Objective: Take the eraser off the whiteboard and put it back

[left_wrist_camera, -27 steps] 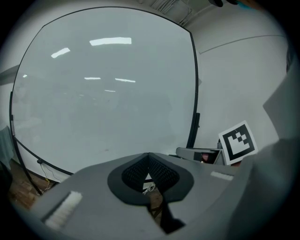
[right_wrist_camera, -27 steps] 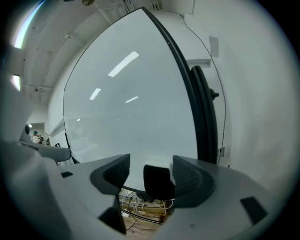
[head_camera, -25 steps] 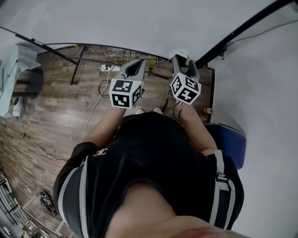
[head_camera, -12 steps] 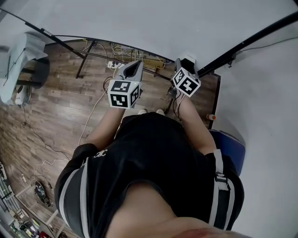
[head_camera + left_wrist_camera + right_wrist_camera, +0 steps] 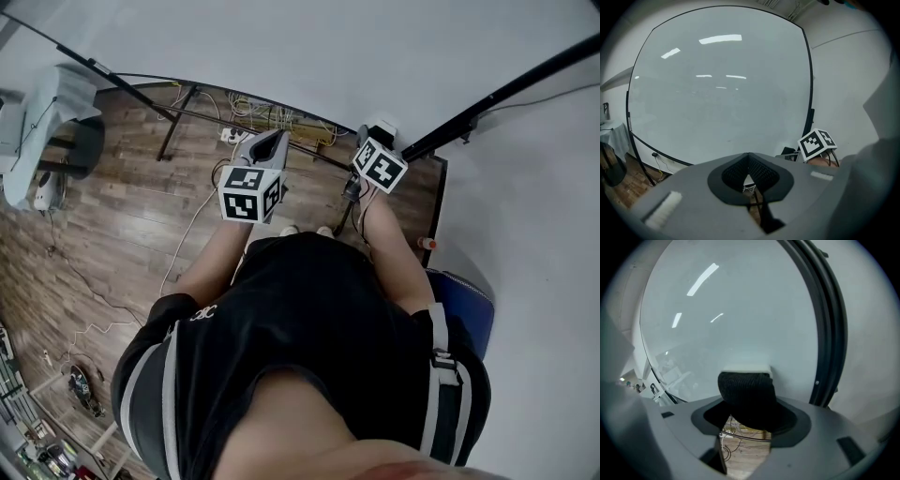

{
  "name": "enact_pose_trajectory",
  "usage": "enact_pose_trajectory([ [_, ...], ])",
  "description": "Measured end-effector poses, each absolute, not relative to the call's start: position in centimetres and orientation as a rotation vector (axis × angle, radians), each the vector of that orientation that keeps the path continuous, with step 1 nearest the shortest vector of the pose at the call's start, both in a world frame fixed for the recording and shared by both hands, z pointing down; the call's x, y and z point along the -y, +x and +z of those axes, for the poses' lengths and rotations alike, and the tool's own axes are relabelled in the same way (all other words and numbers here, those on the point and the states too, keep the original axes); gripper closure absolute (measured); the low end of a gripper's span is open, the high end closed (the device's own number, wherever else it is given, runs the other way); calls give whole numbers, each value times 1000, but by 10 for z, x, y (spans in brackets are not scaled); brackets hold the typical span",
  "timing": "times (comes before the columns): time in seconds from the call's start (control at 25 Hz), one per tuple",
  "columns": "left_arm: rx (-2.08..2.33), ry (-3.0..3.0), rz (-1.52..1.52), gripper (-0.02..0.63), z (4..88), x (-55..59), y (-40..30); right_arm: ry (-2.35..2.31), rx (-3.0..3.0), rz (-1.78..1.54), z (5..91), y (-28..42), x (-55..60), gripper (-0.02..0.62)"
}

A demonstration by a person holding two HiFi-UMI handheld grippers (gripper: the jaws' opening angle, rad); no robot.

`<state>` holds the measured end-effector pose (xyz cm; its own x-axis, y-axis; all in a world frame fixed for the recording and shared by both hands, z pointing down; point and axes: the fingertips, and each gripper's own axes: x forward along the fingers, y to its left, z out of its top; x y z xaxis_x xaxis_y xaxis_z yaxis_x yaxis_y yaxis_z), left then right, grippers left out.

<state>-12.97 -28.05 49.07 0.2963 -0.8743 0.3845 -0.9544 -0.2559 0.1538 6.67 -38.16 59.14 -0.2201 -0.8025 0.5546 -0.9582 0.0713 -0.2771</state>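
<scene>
Jaws of the right hand-held gripper [image 5: 749, 414], smooth grey plastic with dark pads, stand wide and have just been closing. They clasp the eraser [image 5: 746, 397], a rounded block of black woven felt with a white back, held just in front of the whiteboard [image 5: 740, 315]. The left hand-held gripper [image 5: 748, 158] has its dark, mesh-textured pads pressed together on nothing. Each carries a white cube [image 5: 251, 193] printed with black square markers. The whiteboard is glossy, pale and blank, edged by a thin black frame [image 5: 832, 329]. Below it, the head view shows a brown wood-plank floor [image 5: 122, 225] with loose cables [image 5: 262, 111].
</scene>
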Motion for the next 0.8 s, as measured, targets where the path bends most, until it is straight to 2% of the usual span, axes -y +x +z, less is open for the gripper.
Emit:
enact_pose_trajectory([
  [0.52,1575,2264,333,597,492,283,-111,1777,2163,911,571,70,363,336],
  [0.8,1557,2362,377,597,486,283,-94,1753,2275,785,531,69,342,334],
])
